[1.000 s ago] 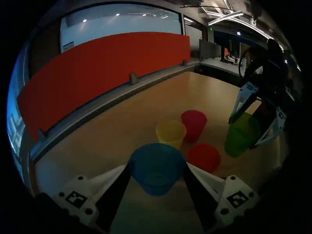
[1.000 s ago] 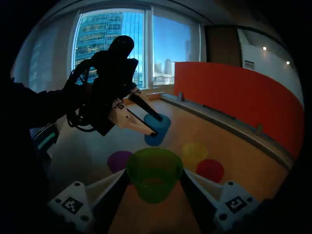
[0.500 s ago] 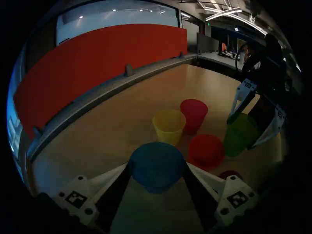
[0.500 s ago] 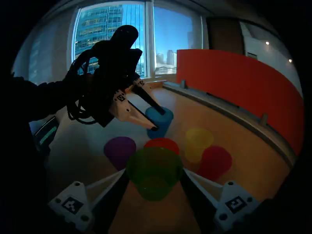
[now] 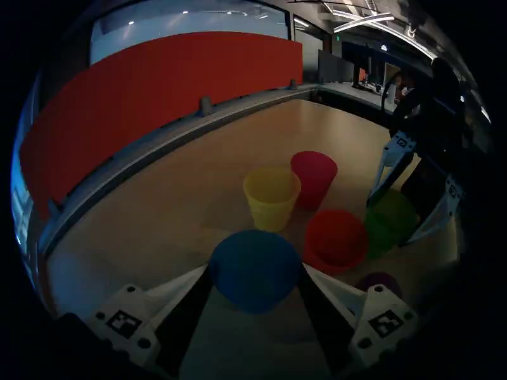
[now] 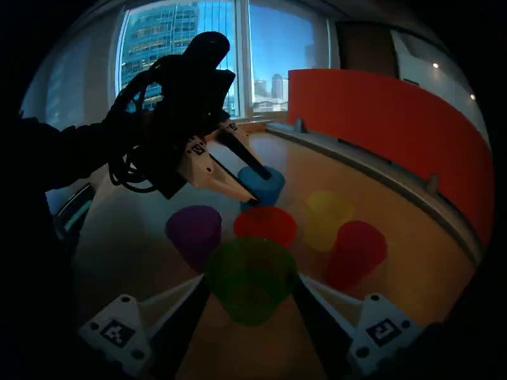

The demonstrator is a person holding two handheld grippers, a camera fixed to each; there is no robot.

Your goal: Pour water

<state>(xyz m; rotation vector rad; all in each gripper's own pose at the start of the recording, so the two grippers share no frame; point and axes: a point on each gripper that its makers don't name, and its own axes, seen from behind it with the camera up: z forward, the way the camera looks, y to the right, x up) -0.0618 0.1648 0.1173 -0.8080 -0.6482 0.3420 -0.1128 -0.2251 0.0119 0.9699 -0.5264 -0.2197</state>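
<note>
My left gripper [image 5: 255, 278] is shut on a blue cup [image 5: 255, 269], held above the wooden table [image 5: 190, 190]; the same gripper [image 6: 252, 187] and blue cup [image 6: 263, 185] appear in the right gripper view, held by a dark-sleeved arm. My right gripper [image 6: 251, 288] is shut on a green cup [image 6: 250, 277]; in the left gripper view that gripper [image 5: 396, 212] holds the green cup [image 5: 390, 221] at the right. On the table stand a yellow cup [image 5: 271, 196], a tall red cup [image 5: 313, 177], a wide red cup [image 5: 334, 239] and a purple cup [image 6: 194, 232].
A red panel [image 5: 158, 95] with a grey rail runs along the table's far edge. Large windows [image 6: 190, 50] show in the right gripper view. Bare wood lies left of the yellow cup.
Both held cups have tipped forward, so their insides show less. The cups on the table sit higher and fuller in both views, and the purple cup has come into sight.
</note>
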